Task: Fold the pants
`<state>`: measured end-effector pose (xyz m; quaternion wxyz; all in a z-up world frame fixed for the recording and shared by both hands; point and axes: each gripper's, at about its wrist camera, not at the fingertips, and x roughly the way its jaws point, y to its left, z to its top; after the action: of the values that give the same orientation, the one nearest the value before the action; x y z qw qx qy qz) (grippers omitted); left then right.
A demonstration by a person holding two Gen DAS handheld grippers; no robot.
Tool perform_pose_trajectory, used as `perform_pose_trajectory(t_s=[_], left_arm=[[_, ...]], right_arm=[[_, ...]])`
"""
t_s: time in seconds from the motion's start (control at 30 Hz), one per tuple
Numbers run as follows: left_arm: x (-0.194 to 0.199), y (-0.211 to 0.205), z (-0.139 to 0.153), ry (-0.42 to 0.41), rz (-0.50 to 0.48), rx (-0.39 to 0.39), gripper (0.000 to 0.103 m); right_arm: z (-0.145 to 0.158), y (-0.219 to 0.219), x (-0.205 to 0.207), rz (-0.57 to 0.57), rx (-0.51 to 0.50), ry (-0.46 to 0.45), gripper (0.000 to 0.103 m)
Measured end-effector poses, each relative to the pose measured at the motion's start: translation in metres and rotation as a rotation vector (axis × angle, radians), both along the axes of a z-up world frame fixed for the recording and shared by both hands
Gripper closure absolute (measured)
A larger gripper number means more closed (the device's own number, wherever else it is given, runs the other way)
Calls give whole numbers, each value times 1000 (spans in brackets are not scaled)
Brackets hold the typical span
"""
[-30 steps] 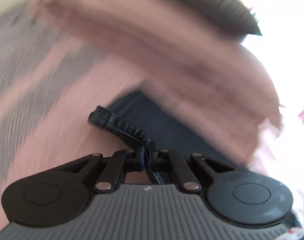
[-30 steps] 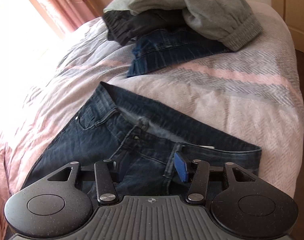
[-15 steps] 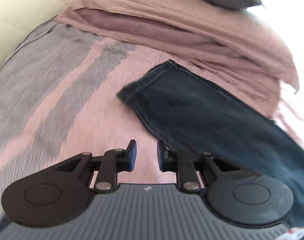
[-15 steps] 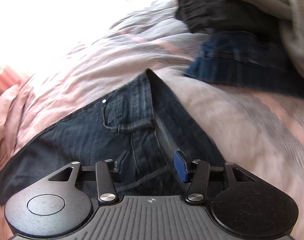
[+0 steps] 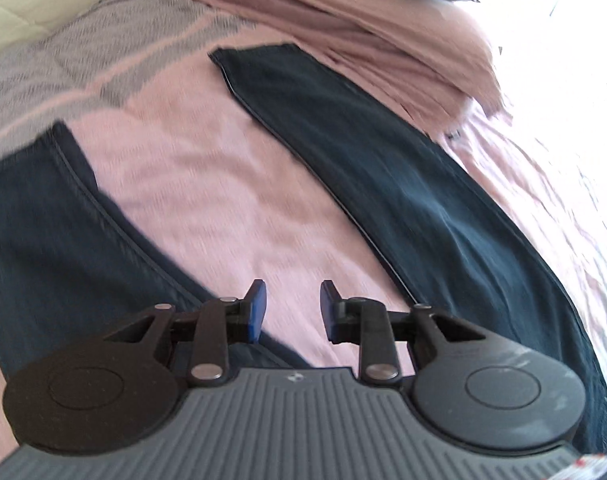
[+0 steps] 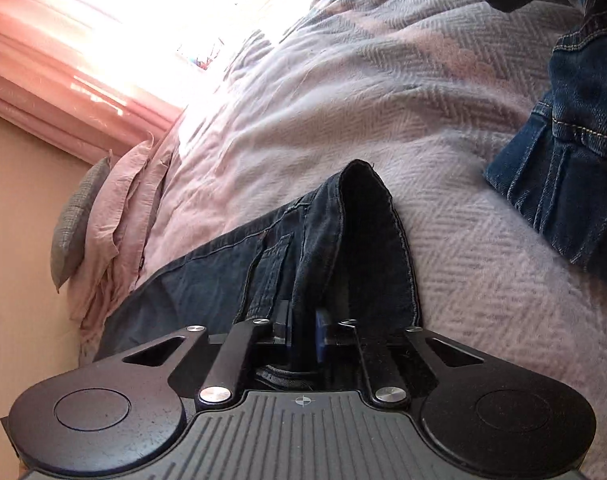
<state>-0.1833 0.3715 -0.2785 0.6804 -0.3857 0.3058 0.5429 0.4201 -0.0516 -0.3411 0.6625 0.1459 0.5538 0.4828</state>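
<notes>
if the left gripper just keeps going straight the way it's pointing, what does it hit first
Probably the pink bedspread. The open left gripper points into the bare strip between the two legs of the jeans, with nothing between its fingers. Depth is hard to judge.

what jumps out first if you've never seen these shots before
The dark jeans dominate, their two legs spread in a V across the pink bedspread. The right gripper is shut on their raised waistband, while the left gripper hangs open above the gap between the legs. Bright window glare fills the right view's upper left.

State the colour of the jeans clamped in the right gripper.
Very dark, near-black blue denim jeans, clearest in the right wrist view, pinched in the right gripper.
</notes>
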Motion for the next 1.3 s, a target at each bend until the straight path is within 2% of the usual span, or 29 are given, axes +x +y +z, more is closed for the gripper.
perform_pose_trajectory(t_s=[0.07,0.13,0.33,0.47,0.5,0.53,0.6,0.77,0.83,0.87,0.9,0.97,1.0,1.03,1.1,1.2,1.3], left_arm=[[5,-13,1,4,0,-3,79],[10,-22,2,4,3,-9,79],[27,-32,-2,-19,21,-24,79],[42,-39,-1,2,-5,-22,79],[44,-40,-1,5,-6,-23,79],[46,-42,-2,2,-4,-28,79],[51,-45,-4,1,6,-39,79],[69,-52,-1,10,-24,-29,79],[75,-53,-2,6,-43,-20,79],[79,-54,-4,5,-47,-30,79],[83,-54,-8,6,-50,-44,79],[88,-57,-12,11,-58,-68,79],[90,-60,-12,10,-72,-63,79],[90,-63,-12,17,-83,-57,79],[88,-68,-13,24,-85,-60,79],[80,-72,-14,11,-62,-80,79],[75,-76,-17,5,-45,-97,79]], right_arm=[[2,-5,5,4,9,7,95],[1,-11,15,-10,20,46,87],[-11,4,38,8,91,40,87],[-9,2,30,114,96,32,87],[-8,-3,26,138,90,38,89],[-6,-7,21,150,75,31,102],[0,-10,17,148,74,6,103],[49,-15,10,54,43,-215,103],[43,-8,7,75,-36,-268,103],[27,-1,7,103,-109,-247,103],[12,0,7,108,-131,-213,103],[11,-9,10,63,-106,-166,103],[17,-17,11,35,-107,-128,97],[23,-27,10,13,-110,-99,78],[37,-50,1,15,-17,-48,56],[44,-73,-22,124,54,21,56],[37,-68,-41,204,14,-9,56]])
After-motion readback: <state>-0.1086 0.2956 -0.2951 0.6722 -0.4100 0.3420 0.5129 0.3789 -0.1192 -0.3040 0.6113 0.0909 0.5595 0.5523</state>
